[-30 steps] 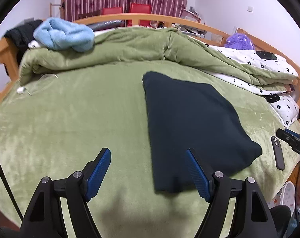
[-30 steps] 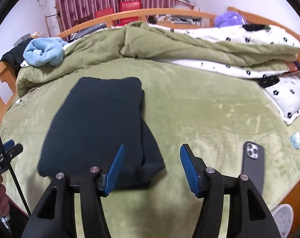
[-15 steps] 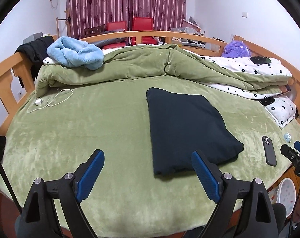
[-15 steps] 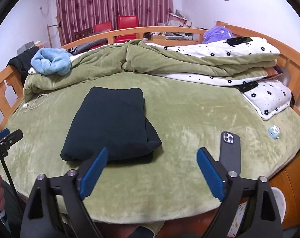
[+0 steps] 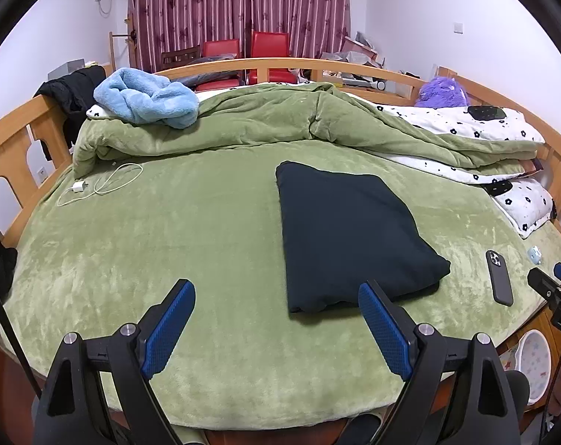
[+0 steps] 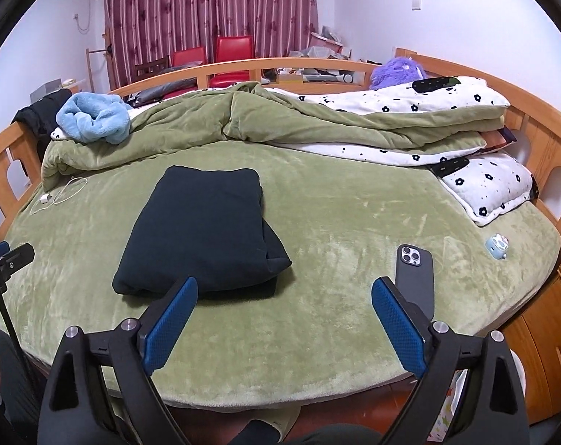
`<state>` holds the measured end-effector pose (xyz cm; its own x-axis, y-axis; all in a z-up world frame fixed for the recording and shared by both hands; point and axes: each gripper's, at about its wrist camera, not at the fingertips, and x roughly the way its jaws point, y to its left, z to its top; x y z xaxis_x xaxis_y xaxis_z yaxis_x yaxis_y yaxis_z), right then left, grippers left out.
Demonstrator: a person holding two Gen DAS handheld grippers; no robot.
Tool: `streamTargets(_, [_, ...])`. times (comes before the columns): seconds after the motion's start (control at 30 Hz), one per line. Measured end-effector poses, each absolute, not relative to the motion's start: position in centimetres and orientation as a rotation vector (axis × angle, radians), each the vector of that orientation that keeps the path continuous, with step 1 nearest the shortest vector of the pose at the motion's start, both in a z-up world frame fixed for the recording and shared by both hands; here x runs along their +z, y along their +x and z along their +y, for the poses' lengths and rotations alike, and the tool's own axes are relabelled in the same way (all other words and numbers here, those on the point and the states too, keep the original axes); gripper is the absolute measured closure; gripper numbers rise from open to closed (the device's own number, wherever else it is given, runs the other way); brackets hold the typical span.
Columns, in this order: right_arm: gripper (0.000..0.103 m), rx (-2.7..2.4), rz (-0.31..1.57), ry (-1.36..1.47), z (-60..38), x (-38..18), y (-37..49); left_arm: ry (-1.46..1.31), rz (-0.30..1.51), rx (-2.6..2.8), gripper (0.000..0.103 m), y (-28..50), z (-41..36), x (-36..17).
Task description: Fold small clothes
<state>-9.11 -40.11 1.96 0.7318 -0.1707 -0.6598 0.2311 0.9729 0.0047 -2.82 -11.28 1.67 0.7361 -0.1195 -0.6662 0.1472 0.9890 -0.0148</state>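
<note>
A bedroom with maroon striped curtains and red chairs lies behind a wooden-railed bed covered by a plush olive-green blanket (image 5: 191,244). In the left wrist view, the left gripper (image 5: 276,307) hovers over the near edge of the bed with its blue-padded jaws spread wide and nothing between them; its jaws have just been opening. The folded dark navy garment (image 5: 347,230), a neat soft rectangle, lies flat on the blanket just ahead of the gripper's right-hand finger, apart from both pads. A dark smartphone (image 5: 499,278) rests further right, and a white charging cable (image 5: 102,183) lies far ahead to the left. In the right wrist view, the right gripper (image 6: 284,304) is likewise gaping and empty, its jaws having just been opening too; the same garment (image 6: 206,226) sits ahead of its left-hand finger, untouched, while the smartphone (image 6: 415,274) lies just beyond its right-hand finger. Judging by this, the fold looks complete and released. The next move probably calls for fetching another piece, perhaps the fluffy light-blue garment (image 6: 95,116) on the bunched duvet far ahead.
</note>
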Motion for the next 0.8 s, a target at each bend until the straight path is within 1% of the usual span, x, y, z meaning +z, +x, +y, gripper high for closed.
streamTargets(0.8, [0.009, -0.237, 0.716, 0.096, -39.95, 2.44, -9.86, 0.033, 0.73, -0.142, 0.013, -3.67, -10.47, 1.65])
